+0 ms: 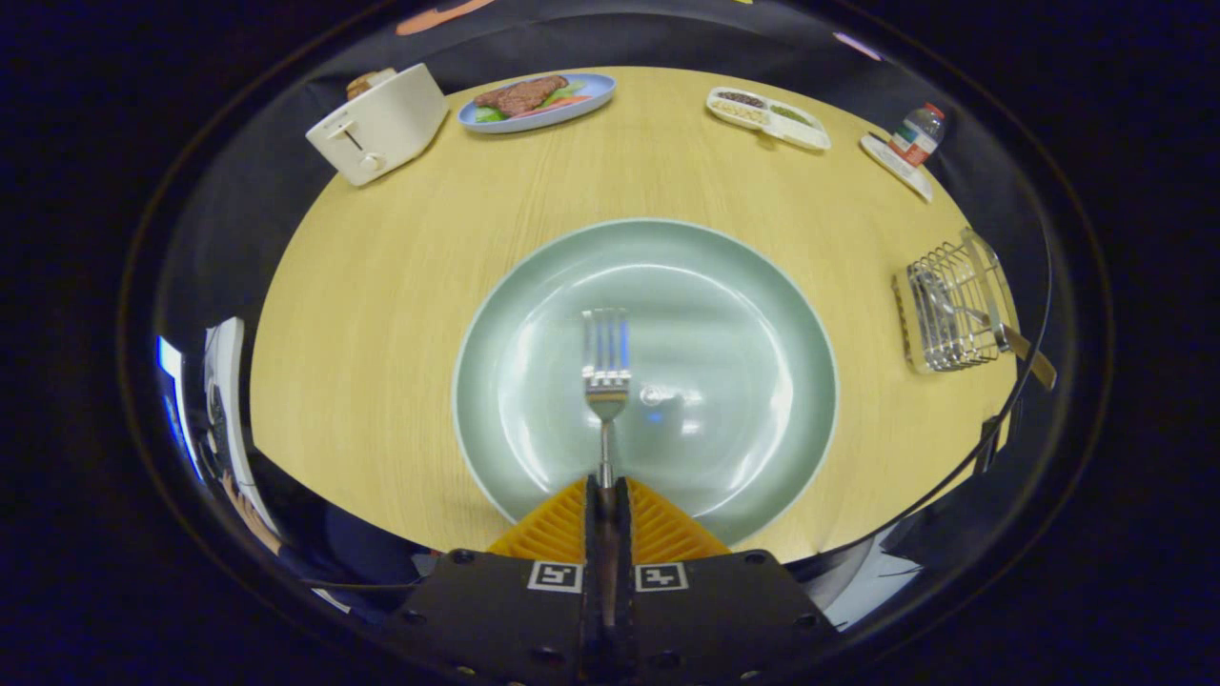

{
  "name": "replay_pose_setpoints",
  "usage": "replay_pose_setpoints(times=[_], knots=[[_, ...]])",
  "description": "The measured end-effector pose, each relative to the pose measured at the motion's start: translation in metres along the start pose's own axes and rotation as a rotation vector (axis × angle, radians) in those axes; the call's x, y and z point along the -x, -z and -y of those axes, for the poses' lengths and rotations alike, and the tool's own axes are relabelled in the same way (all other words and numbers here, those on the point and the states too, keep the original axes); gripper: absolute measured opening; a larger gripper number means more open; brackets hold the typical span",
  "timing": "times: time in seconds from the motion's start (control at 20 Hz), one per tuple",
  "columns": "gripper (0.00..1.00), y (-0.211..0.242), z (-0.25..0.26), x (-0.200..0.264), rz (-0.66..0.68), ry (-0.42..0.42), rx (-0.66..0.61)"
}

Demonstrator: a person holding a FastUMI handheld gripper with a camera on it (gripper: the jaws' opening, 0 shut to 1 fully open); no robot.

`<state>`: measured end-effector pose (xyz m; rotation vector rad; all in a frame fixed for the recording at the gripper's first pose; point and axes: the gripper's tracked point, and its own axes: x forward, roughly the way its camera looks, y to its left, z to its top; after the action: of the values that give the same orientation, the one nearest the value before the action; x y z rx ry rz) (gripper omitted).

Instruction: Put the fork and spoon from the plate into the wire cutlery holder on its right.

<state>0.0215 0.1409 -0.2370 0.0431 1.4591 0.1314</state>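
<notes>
My gripper (606,488) is shut on the handle of a silver fork (606,367), both fingers pressed against it. The fork's tines point away from me over the middle of a pale green plate (753,314), which lies on the round wooden table just ahead of the fingers. To the right of the plate, near the table's edge, stands the wire cutlery holder (948,310). A spoon (944,305) appears to lie inside it. Whether the fork rests on the plate or hangs just above it I cannot tell.
At the far side of the table sit a white toaster (379,124), a blue plate with food (537,100), a white divided tray (767,117) and a small bottle (917,133) on a white dish. Bare wood surrounds the green plate.
</notes>
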Motion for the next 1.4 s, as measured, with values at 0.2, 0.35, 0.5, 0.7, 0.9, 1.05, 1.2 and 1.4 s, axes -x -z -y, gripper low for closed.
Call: replay_pose_setpoints(times=[0.2, 0.35, 0.5, 0.7, 0.9, 1.05, 1.2, 1.4], knots=[[0.05, 0.0, 0.002, 0.003, 0.003, -0.009, 0.022], [0.01, -0.001, 0.002, 0.009, 0.009, -0.039, 0.023], [0.0, -0.003, 0.005, 0.024, 0.024, -0.057, 0.023], [0.01, -0.009, 0.024, 0.064, 0.063, -0.06, 0.019], [0.0, -0.019, 0.06, 0.112, 0.126, -0.049, -0.003], [0.0, -0.025, 0.097, 0.144, 0.17, -0.034, -0.035], [0.0, -0.03, 0.141, 0.167, 0.204, -0.001, -0.066], [0.0, -0.032, 0.194, 0.175, 0.185, 0.03, -0.108]])
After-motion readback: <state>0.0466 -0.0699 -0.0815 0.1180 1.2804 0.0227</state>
